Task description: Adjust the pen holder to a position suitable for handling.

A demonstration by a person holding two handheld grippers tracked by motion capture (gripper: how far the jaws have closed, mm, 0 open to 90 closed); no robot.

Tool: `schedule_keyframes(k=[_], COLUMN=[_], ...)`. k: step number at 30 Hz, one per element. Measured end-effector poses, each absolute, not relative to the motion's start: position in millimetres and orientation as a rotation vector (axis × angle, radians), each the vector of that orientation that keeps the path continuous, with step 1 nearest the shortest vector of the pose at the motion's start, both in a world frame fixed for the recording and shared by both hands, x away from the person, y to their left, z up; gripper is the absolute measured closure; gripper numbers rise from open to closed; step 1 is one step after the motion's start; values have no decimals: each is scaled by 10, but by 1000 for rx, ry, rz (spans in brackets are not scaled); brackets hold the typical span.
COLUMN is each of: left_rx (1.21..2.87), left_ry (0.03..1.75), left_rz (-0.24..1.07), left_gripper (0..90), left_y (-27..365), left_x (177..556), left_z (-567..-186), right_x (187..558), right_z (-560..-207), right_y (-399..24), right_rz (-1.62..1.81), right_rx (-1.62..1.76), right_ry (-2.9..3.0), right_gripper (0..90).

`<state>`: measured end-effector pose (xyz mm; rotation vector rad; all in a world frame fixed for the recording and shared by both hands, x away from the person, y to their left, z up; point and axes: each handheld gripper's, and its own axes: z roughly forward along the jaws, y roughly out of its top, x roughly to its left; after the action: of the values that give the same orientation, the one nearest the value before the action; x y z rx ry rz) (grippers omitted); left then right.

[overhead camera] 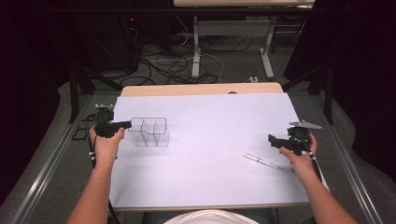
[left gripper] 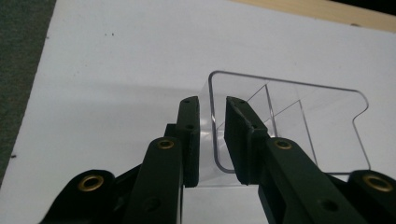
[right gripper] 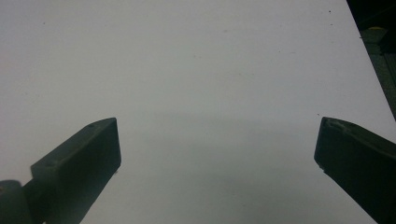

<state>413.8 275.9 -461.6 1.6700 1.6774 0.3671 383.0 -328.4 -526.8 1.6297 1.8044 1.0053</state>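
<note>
Clamping organizer (left gripper: pixel 285 121) wall, pen (overhead camera: pixel 262 161) apart.

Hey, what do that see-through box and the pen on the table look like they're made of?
The box looks like clear glossy plastic, probably acrylic: you see the table and its dividers through the walls. The pen looks silvery, maybe metal or light plastic; it is too small to tell.

Both forearms are bare; a white shirt (overhead camera: pixel 212 217) shows at the near edge. Each claw is black, with brass-ringed screw holes; the right claw (overhead camera: pixel 272 138) carries a grey three-cornered plate (overhead camera: pixel 305 124).
</note>
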Motion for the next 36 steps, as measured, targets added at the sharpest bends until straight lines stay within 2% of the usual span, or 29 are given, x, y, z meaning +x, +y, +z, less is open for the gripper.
schedule_keyframes(k=[8, 11, 23, 29, 36], left_rx=[1594, 1614, 1728, 1727, 1784], left_ry=[1636, 1638, 1659, 1629, 1571], left_rz=[391, 391, 449, 378, 400], left_gripper=[854, 898, 900, 900, 900], left_y=[2859, 2855, 2726, 2715, 2486], left_x=[4116, 4137, 4234, 4225, 4196], left_z=[-4621, -4672, -4809, -4820, -4816], right_x=[3835, 3835, 3840, 3847, 3849], right_z=[-5274, -5274, -5281, -5284, -5279], right_y=[-3283, -3273, -3269, -3265, -3251], right_rz=[1003, 1005, 1000, 1000, 1003], right_rx=[1623, 1627, 1629, 1620, 1625], right_ry=[1811, 1811, 1815, 1821, 1819], right_gripper=[0, 0, 0, 0, 0])
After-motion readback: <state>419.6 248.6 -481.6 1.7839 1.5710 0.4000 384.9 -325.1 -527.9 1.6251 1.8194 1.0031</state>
